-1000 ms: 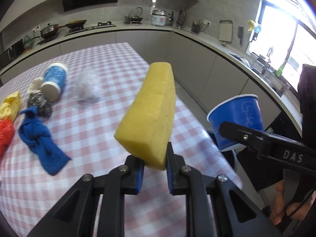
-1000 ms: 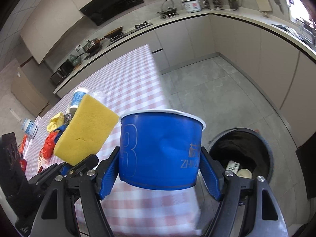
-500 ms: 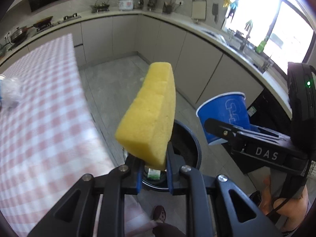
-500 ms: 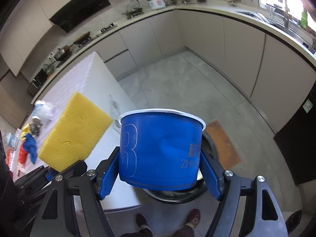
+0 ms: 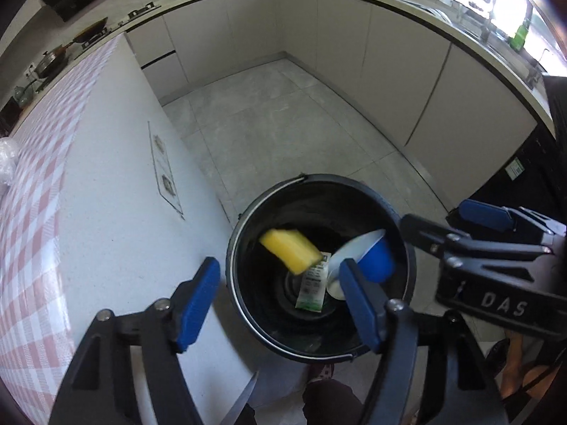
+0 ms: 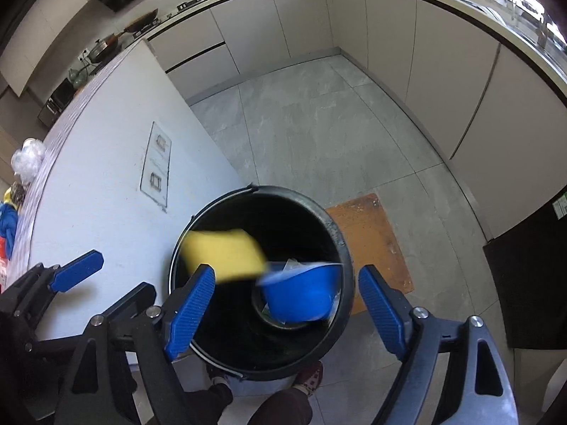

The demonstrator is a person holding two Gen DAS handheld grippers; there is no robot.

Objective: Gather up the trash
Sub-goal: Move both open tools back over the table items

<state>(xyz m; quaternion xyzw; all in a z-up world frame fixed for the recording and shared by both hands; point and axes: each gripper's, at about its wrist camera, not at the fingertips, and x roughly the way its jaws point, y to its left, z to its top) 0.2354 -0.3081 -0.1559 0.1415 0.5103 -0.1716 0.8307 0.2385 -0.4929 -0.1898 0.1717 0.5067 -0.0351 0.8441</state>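
The room was a kitchen with pale cabinets running along the far and right walls above a grey tiled floor (image 6: 319,113). On the left stood the surface (image 5: 39,184), its checked cloth on top and its white side panel facing the floor; a crumpled clear bag (image 6: 28,161) and blue cloth (image 6: 7,225) remained on it at the far left. Just beside its near corner sat the black bin (image 5: 248,304), with an orange mat (image 6: 372,244) next to it.

A second earlier each tool had carried trash over the surface; half a second ago both were above the bin. Now the left tool (image 5: 280,301) and the right tool (image 6: 287,304) stood wide apart and empty over the bin mouth. The yellow sponge (image 5: 290,249) and the blue paper cup (image 5: 372,258) were blurred inside the bin, apparently still falling, above a green-printed packet (image 5: 312,287) at the bottom. Both pieces seemed safely binned, so the remaining trash on the surface was probably next.
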